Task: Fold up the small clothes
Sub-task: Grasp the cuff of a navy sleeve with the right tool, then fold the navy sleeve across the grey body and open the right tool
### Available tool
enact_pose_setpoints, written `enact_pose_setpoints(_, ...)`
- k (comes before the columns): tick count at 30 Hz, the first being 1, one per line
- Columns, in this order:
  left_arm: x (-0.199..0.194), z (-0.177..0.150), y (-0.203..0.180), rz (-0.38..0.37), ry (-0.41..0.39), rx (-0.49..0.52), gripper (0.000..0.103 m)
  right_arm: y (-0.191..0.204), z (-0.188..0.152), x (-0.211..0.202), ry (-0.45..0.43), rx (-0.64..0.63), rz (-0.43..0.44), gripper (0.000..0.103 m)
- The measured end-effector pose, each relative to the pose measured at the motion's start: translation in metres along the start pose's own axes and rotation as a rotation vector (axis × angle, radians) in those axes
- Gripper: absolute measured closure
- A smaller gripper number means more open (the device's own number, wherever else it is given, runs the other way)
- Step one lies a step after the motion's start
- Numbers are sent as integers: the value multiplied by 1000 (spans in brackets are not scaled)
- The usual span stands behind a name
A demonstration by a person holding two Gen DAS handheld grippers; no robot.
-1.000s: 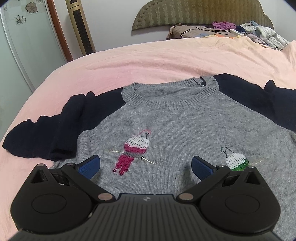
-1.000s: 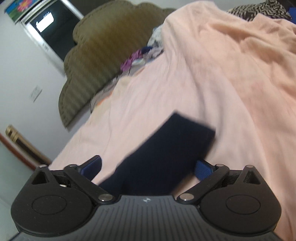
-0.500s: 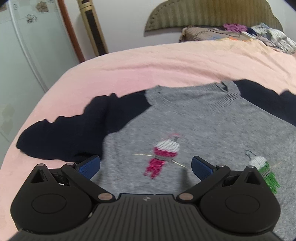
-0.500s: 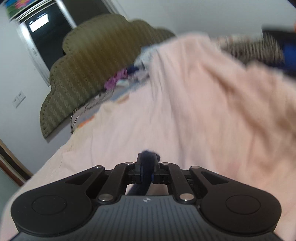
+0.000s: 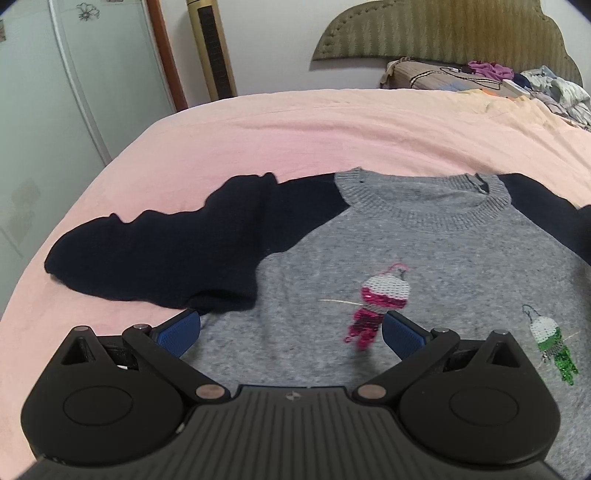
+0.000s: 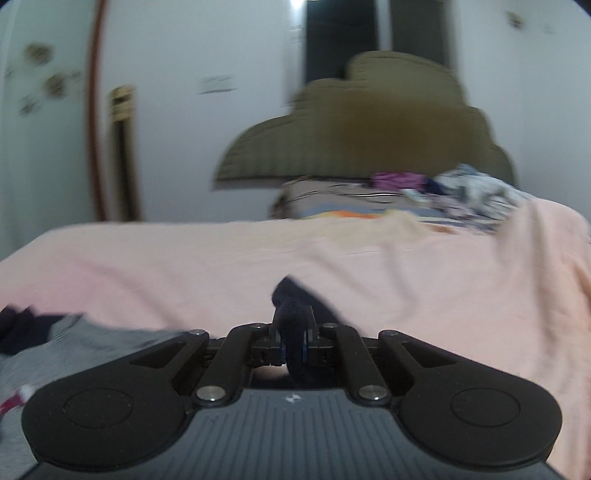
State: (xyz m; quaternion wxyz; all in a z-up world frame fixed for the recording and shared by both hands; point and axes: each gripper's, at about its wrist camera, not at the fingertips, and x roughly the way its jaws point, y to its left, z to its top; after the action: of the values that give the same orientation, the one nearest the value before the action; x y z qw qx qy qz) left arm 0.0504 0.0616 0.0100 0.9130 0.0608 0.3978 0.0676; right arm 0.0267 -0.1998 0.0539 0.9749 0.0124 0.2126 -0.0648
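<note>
Presently, right claw (image 6: pixel 293 341) was clenched on the sweater's navy sleeve (image 6: pixel 291 295), while left claw (image 5: pixel 291 332) hung released over the grey sweater (image 5: pixel 424 266).

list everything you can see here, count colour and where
sweater: 1, grey body with navy sleeves, flat on the bed
sequin birds: 2, pink and green, on the sweater front
bedsheet: 1, pink, covering the bed
headboard: 1, olive, at the far wall
clothes pile: 1, mixed colours, by the headboard
tower fan: 1, gold, by the wall
left gripper: 1, black, jaws open over the sweater
right gripper: 1, black, jaws shut on navy sleeve
</note>
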Motion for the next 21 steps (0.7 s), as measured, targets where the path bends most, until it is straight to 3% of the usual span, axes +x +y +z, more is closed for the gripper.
enact_pose_setpoints(14,1,-3,46,5,5,-84,0,186,-35,47,79,-224,219,95)
enact_pose_setpoints(21,4,-8,62,39,21,-123,0,224,-42,69,122,-226,245,95)
